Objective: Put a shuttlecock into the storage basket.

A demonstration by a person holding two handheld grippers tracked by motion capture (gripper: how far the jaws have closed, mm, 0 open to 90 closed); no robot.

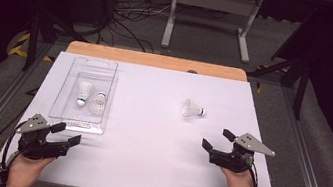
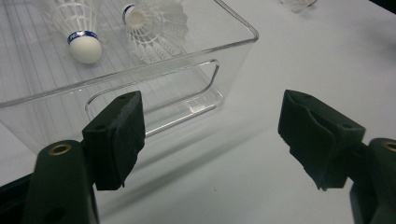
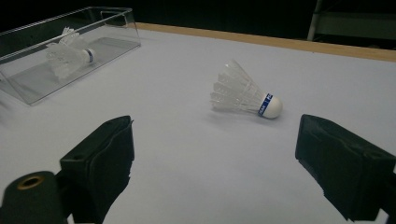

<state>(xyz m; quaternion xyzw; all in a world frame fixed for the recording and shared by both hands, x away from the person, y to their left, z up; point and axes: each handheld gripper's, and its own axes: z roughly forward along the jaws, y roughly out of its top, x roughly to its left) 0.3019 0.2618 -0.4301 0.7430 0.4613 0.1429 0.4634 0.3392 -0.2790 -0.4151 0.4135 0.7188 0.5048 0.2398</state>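
1. Table [image 1: 142, 170]: a white sheet covered the top, and a wooden edge showed along the far side.
2. Clear plastic tray [image 1: 58, 107]: a long, see-through box, it stood on the left part of the table with its long side running away from the person. In the left gripper view its near wall [image 2: 177, 88] had a handle cut-out.
3. Shuttlecocks in the tray, two: one [image 1: 84, 93] lay with its white cork toward the near end; the other [image 1: 99, 103] lay just beside it on the right. In the left gripper view the first [image 2: 84, 44] showed a blue band above its cork.
4. Loose shuttlecock [image 1: 193, 109]: it lay on its side on the bare table, right of centre, well apart from the tray, cork pointing right. In the right gripper view it [image 3: 245, 95] lay ahead of the jaws, between them in line, untouched.
5. Left gripper [image 1: 66, 134]: it was held low at the near left, just short of the tray's near end. Its jaws stood wide apart and empty.
6. Right gripper [image 1: 218, 139]: it was held at the near right, near the loose shuttlecock but not touching it. Its jaws stood wide apart and empty.
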